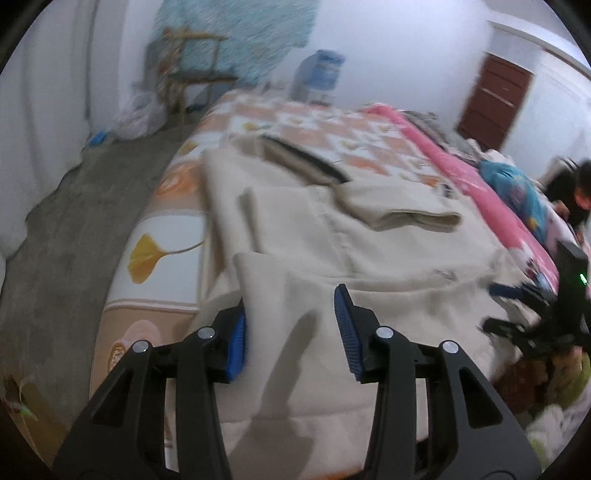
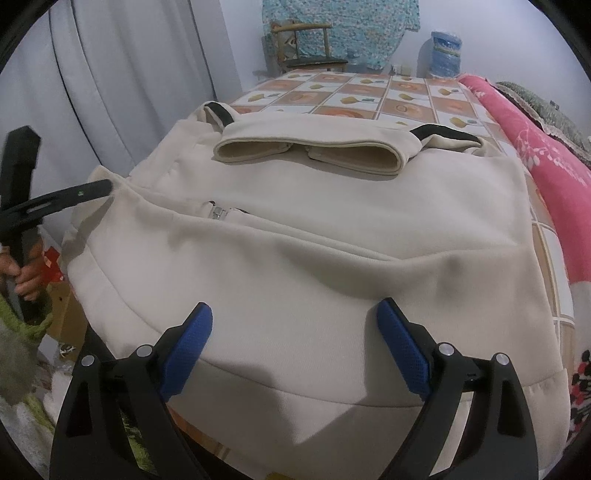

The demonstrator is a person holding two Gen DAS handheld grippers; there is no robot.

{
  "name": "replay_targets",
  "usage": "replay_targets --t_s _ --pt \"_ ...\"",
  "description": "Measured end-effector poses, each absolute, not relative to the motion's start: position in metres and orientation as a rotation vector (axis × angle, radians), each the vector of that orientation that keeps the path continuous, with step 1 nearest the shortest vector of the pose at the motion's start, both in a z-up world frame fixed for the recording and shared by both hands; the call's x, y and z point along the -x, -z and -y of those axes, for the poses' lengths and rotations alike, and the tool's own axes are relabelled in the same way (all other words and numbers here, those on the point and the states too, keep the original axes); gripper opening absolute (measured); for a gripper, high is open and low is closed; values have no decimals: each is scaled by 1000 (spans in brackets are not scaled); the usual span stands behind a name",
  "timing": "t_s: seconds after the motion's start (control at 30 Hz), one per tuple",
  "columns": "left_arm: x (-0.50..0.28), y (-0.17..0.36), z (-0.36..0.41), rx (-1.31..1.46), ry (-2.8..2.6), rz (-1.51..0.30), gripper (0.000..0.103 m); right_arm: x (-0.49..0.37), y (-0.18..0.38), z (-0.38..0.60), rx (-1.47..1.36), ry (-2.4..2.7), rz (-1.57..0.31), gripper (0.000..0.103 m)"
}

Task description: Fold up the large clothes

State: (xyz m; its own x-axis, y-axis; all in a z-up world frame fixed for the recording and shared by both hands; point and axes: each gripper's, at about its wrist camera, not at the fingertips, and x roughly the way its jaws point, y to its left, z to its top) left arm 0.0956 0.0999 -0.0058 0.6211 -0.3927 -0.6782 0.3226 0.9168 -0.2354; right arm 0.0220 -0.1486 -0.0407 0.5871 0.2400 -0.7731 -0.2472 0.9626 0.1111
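Both tongs, left point(image 1: 291, 332) and right point(image 2: 293, 347), are spread wide, empty, over the cream jacket's hem point(image 2: 295, 369) just ahead; equal corner bites are advised.

A bed sheet point(image 2: 373, 98) printed with orange and white squares and yellow leaf shapes covers the bed. Along its 3 o'clock edge lies a pink floral blanket point(image 2: 546, 147), touching the sheet. At 12 o'clock, beyond the bed, a wooden chair point(image 2: 306, 48) stands against the wall with a teal patterned cloth point(image 2: 354, 26) hanging behind it. Toward 1 o'clock sits a blue water jug point(image 2: 445, 55). Pale curtains point(image 2: 122, 92) fill the 10 o'clock side. In the left wrist view, a dark red door point(image 1: 495, 98) shows at 2 o'clock and a white plastic bag point(image 1: 138, 116) rests on the grey floor point(image 1: 74, 206) at 10 o'clock.
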Motion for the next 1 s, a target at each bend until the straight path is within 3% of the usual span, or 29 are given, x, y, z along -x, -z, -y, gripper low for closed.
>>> replay_targets --t_s 0.2,0.4,0.77,1.0 --pt "-93 14 -82 -50 286 -834 40 -22 40 151 -5 -298 -901 88" --pt "-89 15 -56 -256 77 -817 27 -8 19 186 -106 -280 -853 86" --pt "-88 21 -43 -342 -30 -839 26 -21 5 266 -157 0 -845 59" --pt "-90 20 -44 -308 -42 -857 27 -48 22 270 -139 42 -897 50"
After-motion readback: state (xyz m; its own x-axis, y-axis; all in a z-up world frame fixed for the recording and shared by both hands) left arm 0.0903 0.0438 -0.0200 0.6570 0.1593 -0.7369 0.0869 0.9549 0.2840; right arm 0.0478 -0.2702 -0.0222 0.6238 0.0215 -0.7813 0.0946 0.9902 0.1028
